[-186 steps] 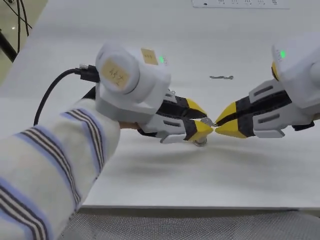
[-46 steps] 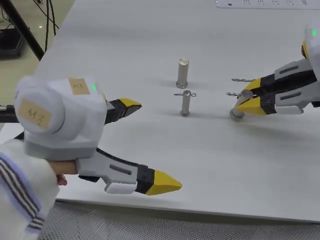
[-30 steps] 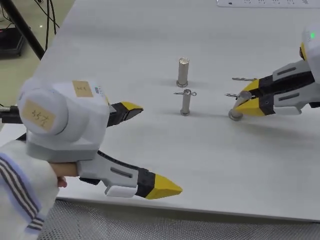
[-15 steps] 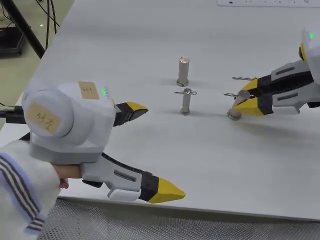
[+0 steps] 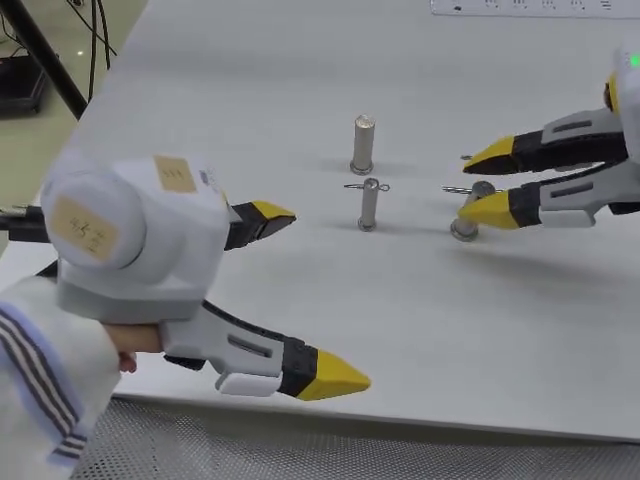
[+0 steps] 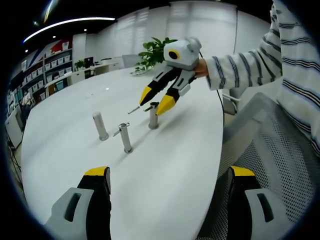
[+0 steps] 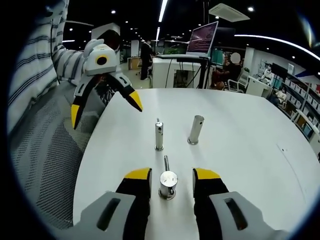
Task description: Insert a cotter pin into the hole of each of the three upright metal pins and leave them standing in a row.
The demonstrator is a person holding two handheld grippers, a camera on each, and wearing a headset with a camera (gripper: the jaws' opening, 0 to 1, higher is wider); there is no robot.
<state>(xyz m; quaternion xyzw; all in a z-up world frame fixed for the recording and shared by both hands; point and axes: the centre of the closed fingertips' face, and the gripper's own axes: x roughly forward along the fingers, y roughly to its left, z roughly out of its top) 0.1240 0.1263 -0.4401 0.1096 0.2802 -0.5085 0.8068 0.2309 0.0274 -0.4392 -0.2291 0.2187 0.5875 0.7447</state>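
Three upright metal pins stand on the white table [image 5: 300, 80]. The far pin [image 5: 362, 145] [image 6: 100, 126] [image 7: 195, 129] is plain. The middle pin [image 5: 369, 205] [image 6: 125, 137] [image 7: 159, 135] carries a cotter pin through its top. The right pin [image 5: 468, 213] [image 6: 153, 115] [image 7: 168, 184] also carries a cotter pin [image 7: 166, 162] and stands between the jaws of my right gripper [image 5: 487, 183] [image 6: 155, 103] [image 7: 171, 176], which is open and not touching it. My left gripper [image 5: 310, 297] [image 6: 168, 175] [image 7: 105, 110] is wide open near the front left, holding nothing.
A loose cotter pin [image 6: 134, 110] lies on the table just behind the right gripper. A power strip [image 5: 500, 6] sits at the far edge. A mesh chair seat [image 5: 300, 455] lies below the table's front edge [image 5: 450, 432].
The right gripper's jaws, shut around the right pin's top half a second ago, have opened; the pin stays standing. The left gripper has barely moved.
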